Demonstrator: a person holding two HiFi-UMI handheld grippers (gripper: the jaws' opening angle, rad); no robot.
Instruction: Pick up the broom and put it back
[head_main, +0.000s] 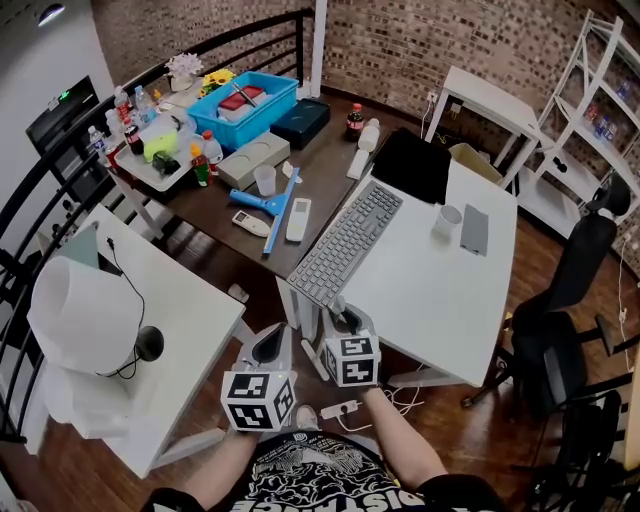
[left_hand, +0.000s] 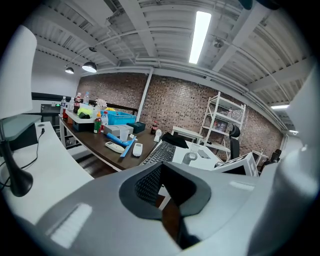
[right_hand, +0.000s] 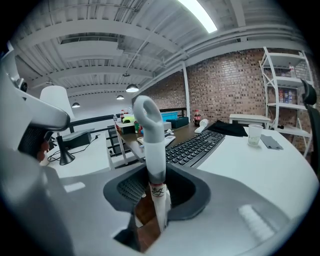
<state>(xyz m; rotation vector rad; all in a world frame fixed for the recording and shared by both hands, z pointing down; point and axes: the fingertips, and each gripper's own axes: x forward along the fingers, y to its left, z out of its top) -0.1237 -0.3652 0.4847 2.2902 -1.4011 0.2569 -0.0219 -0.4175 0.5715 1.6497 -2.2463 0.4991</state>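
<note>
Room: brick wall (head_main: 450, 40) far ahead of both tongs, black railing (head_main: 200, 60) ahead to the left, wooden floor (head_main: 240, 265) beneath.
Desk ahead: a white desk (head_main: 420, 300) lies just beyond the right tongs, with a grey keyboard (head_main: 345, 243) on its near-left part and a paper cup (head_main: 447, 218) further out.
Desk beyond: a dark wooden desk (head_main: 325, 150) lies past the keyboard and carries a blue crate (head_main: 245, 105), a blue wiper (head_main: 278, 205) and bottles.
Desk to the left: another white desk (head_main: 180, 300) sits left of the left tongs, with a white lamp (head_main: 85, 315) on it.
Right side: a black office chair (head_main: 570, 290) stands well to the right of the right tongs, with a white shelf (head_main: 600, 100) behind it.
Right tongs (right_hand: 155, 200): clenched on the broom handle, one jaw on each side of it; its marker cube (head_main: 351, 360) faces up in the head view.
Broom (right_hand: 150, 135): only the pale handle shows, upright between the right tongs' jaws, its looped end rising above them, with a dark band and a small printed label near the grip. The brush end cannot be seen.
Left tongs (left_hand: 167, 200): jaws slightly parted, a narrow slit of floor showing between them, nothing held.
Spacing: the two tongs sit close together side by side, low in front of the person, the left one a little nearer the body.
</note>
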